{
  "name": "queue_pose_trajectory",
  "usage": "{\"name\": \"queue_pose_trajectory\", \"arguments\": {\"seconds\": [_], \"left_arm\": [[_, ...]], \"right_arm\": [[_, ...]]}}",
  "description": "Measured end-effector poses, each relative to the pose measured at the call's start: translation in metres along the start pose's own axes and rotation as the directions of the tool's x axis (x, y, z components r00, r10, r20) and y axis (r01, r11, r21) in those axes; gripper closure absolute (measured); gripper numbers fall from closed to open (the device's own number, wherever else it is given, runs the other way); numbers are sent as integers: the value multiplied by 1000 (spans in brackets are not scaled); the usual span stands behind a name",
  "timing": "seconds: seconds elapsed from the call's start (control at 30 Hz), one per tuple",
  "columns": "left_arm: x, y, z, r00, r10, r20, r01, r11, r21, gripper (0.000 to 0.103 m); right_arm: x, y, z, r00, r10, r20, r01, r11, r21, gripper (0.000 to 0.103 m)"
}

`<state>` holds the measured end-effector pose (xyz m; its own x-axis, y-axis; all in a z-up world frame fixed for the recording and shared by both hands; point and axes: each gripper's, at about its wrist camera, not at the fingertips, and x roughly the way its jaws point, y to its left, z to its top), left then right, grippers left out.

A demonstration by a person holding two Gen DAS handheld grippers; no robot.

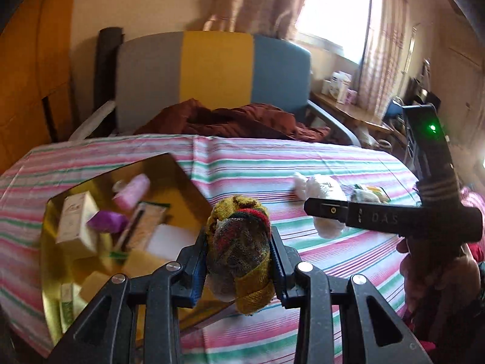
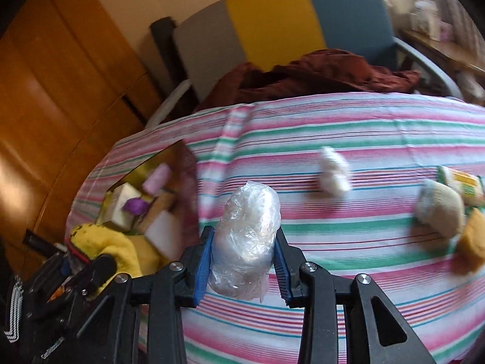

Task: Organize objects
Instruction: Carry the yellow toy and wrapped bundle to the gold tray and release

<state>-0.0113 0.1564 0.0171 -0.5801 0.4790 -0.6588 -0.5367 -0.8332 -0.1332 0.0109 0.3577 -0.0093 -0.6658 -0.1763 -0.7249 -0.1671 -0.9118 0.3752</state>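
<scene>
My left gripper [image 1: 239,250] is shut on a rolled yellow, red and green cloth [image 1: 239,242], held above the striped table just right of the gold tray [image 1: 54,273]. In the right wrist view my right gripper [image 2: 244,253] is shut on a clear plastic-wrapped bundle [image 2: 245,239], held over the table right of the same tray [image 2: 178,151]. The tray holds a white box [image 1: 75,224], a pink roll [image 1: 132,192], a purple piece [image 1: 106,221] and white and yellow sponges. The left gripper [image 2: 72,261] with its yellow cloth shows at the lower left of the right wrist view.
On the striped tablecloth [image 2: 333,121] lie a white fluffy lump [image 2: 333,173], a beige wrapped bundle [image 2: 439,209], a yellow-green packet [image 2: 463,185] and an orange sponge [image 2: 473,248]. A dark red cloth [image 1: 230,121] lies on the chair [image 1: 212,66] behind the table. The right gripper's body [image 1: 424,182] crosses the right side.
</scene>
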Motion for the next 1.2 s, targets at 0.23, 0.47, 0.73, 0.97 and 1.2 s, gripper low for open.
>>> {"name": "queue_pose_trajectory", "arguments": {"seconds": [0.23, 0.47, 0.73, 0.97, 1.2], "left_arm": [[-22, 66, -15, 998, 60, 24, -56, 988, -144, 67], [-50, 144, -34, 988, 148, 40, -128, 941, -314, 67], [-49, 164, -30, 996, 81, 43, -59, 925, -375, 67], [-37, 141, -11, 998, 14, 57, 6, 944, -330, 67], [-31, 141, -7, 998, 57, 39, -41, 944, -328, 67]], "right_arm": [[19, 48, -10, 998, 51, -47, -55, 996, -75, 65], [38, 90, -15, 993, 84, -84, -96, 983, -158, 65], [64, 117, -27, 985, 98, -139, -128, 967, -221, 65], [75, 113, -37, 983, 76, -165, -113, 967, -227, 65], [81, 105, -40, 982, 86, -171, -119, 974, -194, 59]]}}
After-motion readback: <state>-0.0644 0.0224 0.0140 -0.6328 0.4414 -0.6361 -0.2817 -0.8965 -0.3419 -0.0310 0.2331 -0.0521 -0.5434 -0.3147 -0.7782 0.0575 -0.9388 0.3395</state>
